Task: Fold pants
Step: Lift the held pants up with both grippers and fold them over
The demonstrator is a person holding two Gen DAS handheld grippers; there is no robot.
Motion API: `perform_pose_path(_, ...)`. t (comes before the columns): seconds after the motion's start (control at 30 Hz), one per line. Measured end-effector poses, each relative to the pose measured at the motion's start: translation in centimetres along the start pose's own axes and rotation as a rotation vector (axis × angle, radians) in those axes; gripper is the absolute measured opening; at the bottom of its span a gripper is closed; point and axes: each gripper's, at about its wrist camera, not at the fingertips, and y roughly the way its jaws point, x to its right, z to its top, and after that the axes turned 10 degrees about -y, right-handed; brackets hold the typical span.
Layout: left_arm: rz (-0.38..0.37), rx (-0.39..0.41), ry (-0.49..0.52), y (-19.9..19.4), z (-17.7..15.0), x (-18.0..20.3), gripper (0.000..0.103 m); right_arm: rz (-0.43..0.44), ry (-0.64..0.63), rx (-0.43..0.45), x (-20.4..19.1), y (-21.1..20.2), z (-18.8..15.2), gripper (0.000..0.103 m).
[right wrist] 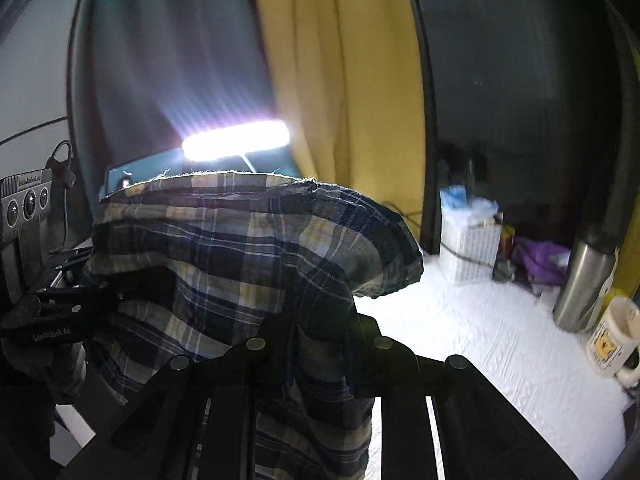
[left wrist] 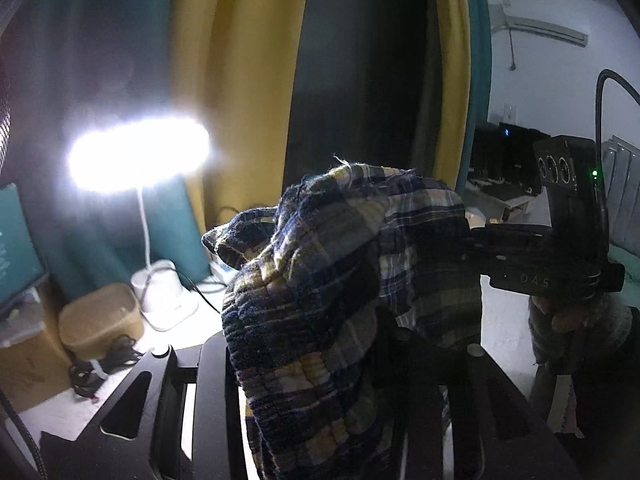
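The plaid pants [left wrist: 332, 280], navy with yellow and white checks, hang bunched in the air between both grippers. My left gripper [left wrist: 320, 360] is shut on the pants, which drape over its fingers and hide the tips. My right gripper [right wrist: 308, 344] is shut on the pants [right wrist: 240, 248] as well, the cloth pinched between its black fingers. The right gripper also shows in the left wrist view [left wrist: 476, 240], gripping the cloth's right edge. The left gripper shows in the right wrist view [right wrist: 100, 296] at the cloth's left edge.
A white table [right wrist: 500, 344] lies below. A lit desk lamp [left wrist: 140, 160] stands at the back left beside a tan box [left wrist: 100, 316] and black cables [left wrist: 104, 364]. A steel bottle [right wrist: 584, 280], a mug [right wrist: 612, 336] and a white basket [right wrist: 468, 248] stand right. Yellow curtains [right wrist: 352, 80] hang behind.
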Motion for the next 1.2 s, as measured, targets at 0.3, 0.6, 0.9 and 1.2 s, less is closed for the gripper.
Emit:
perform_pose_path(0.3,0.027,0.108,0.021,-5.9,0.7,0.1,0.033,0.034,-0.065,0.081,-3.6,-3.1,2.5,0.019)
perform_pose_path(0.6,0.113,0.146,0.026,-10.8,-0.3,-0.8,0.033,0.121,-0.111,0.111,-7.8,-3.2,3.4,0.019)
perform_pose_path(0.9,0.195,0.073,-0.027,-13.0,-3.4,-2.7,0.033,0.245,-0.130,0.047,-11.8,-0.8,2.5,0.019)
perform_pose_path(1.2,0.218,-0.036,-0.107,-10.1,-6.0,-5.7,0.033,0.281,-0.071,-0.066,-11.1,4.6,-0.2,0.019)
